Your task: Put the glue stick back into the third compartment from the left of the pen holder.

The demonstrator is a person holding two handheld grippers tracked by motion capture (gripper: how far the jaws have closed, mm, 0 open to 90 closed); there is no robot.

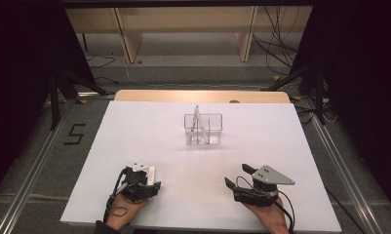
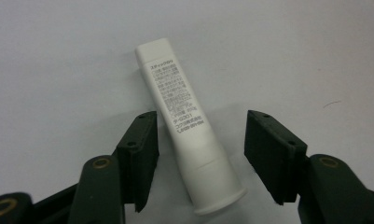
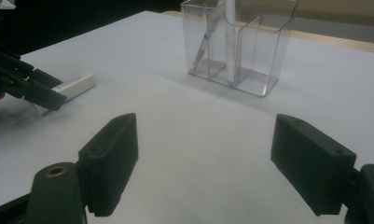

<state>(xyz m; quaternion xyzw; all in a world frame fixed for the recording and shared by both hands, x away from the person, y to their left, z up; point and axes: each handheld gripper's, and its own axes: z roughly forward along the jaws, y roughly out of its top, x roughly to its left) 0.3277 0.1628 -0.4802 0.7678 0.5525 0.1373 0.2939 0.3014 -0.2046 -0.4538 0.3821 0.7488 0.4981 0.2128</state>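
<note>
Both hands come in over the near edge of the table (image 1: 134, 122), well apart. The left hand (image 1: 126, 207) holds the left gripper (image 2: 201, 140) tipped down at the table top, its jaws spread wide with a gap on both sides. The right hand (image 1: 268, 212) holds the right gripper (image 3: 203, 154) low and level over the table, jaws parted wide, gripping nothing.
</note>
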